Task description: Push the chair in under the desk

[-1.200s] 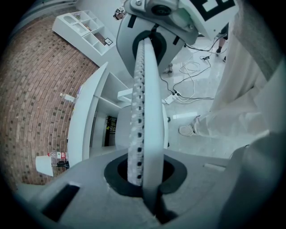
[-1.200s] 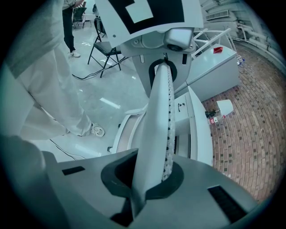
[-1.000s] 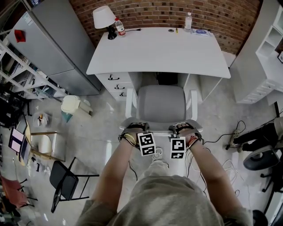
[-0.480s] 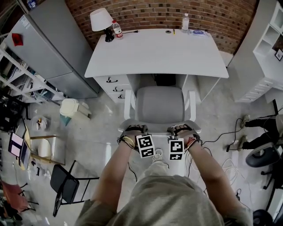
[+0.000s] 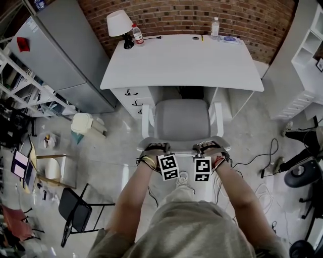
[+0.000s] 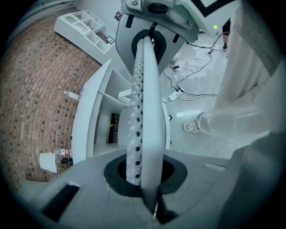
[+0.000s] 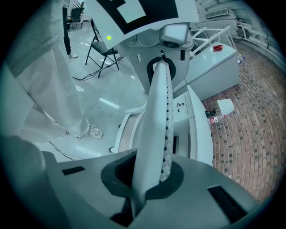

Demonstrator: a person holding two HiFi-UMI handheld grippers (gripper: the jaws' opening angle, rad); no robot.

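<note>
Holds left gripper (image 5: 153, 148) and right gripper (image 5: 207, 147), jaws clenched on nothing, at backrest top of grey office chair (image 5: 181, 118), seat front just meeting bench (image 5: 181, 60) edge, with most of push likely left.

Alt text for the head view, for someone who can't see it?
From above, a person's left gripper and right gripper sit at the backrest of a grey chair facing a white desk against a brick wall. A lamp and two bottles stand on it.
</note>
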